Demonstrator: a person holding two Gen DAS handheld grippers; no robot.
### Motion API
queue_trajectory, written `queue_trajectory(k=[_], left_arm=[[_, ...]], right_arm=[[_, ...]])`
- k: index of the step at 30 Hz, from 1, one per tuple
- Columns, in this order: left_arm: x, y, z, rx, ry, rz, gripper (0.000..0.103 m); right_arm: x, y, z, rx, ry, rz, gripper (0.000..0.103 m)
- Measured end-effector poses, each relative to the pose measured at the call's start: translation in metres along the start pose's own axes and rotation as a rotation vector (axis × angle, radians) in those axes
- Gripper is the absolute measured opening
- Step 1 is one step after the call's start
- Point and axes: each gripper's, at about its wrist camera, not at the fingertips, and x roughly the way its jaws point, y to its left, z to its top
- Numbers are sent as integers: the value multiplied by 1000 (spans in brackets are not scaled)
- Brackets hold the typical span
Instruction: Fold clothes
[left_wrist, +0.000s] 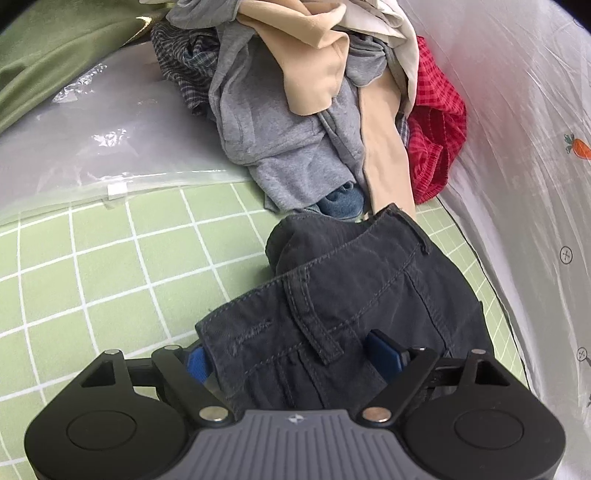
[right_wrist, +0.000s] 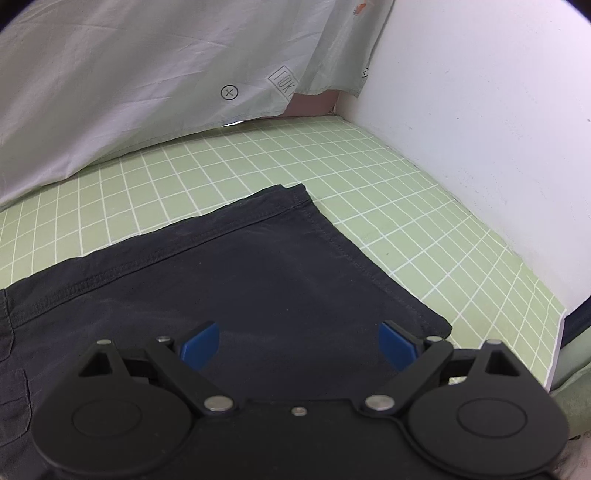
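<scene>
Looking along the left gripper (left_wrist: 291, 354), the dark trousers (left_wrist: 343, 295) lie on the green checked mat (left_wrist: 110, 266), their waistband and belt loop running between the two blue pads, which stand wide apart. Cloth is between the jaws, but the pads do not appear to press on it, so I judge nothing is clamped there. In the right wrist view the right gripper (right_wrist: 299, 343) also has its jaws spread wide, hovering over the flat hem end of the trousers (right_wrist: 258, 266), with nothing held.

The pile of unfolded clothes (left_wrist: 295, 110) sits at twelve o'clock from the left gripper, touching or nearly touching the top of the waistband. A red checked garment (left_wrist: 436, 147) is at one o'clock, a clear plastic bag (left_wrist: 92, 158) at ten o'clock, and a pale sheet (left_wrist: 517, 147) hangs at three o'clock.

Risks, as I judge them:
- The waistband is bunched and thick near the pile. A grip taken there may catch only the upper layer, so the fold would drag unevenly.
- Lifting the waist end could snag the beige or grey garments lying against it and pull them onto the mat.
- The right jaws sit over flat single cloth. Closing there without pinching an edge may slide off and wrinkle the leg.
- The hem corner at one o'clock in the right view lies near the white wall (right_wrist: 480, 147), leaving little room to swing.
</scene>
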Motion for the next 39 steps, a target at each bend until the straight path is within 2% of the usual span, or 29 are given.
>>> queue_trajectory(k=[5,8,11,13,15,22,26,32,39], left_arm=[[14,-4,7,-16,12,-17,85],[16,-6,9,-22,15,-29,82],[14,-8,10,-24,12,-52,61],[5,-15,11,19,-8,-68,51],[-6,-23,11,64,-32,-93,36],[-54,-68,1,234,-94,-282,29],[-78,-106,-24,337,-83,-375,27],[-94,-154,-87,489,-24,-432,25],[-92,-210,-161,714,27,-412,25]], right_arm=[[-1,17,2,-39,11,11,94],[-2,24,3,-62,9,21,94],[-2,28,3,-89,4,33,94],[-1,27,2,-87,8,39,94],[1,24,0,-68,18,46,94],[10,6,-12,-7,32,69,94],[16,-9,-21,42,41,92,94],[28,-39,-35,121,65,106,94],[40,-60,-45,155,92,117,94]])
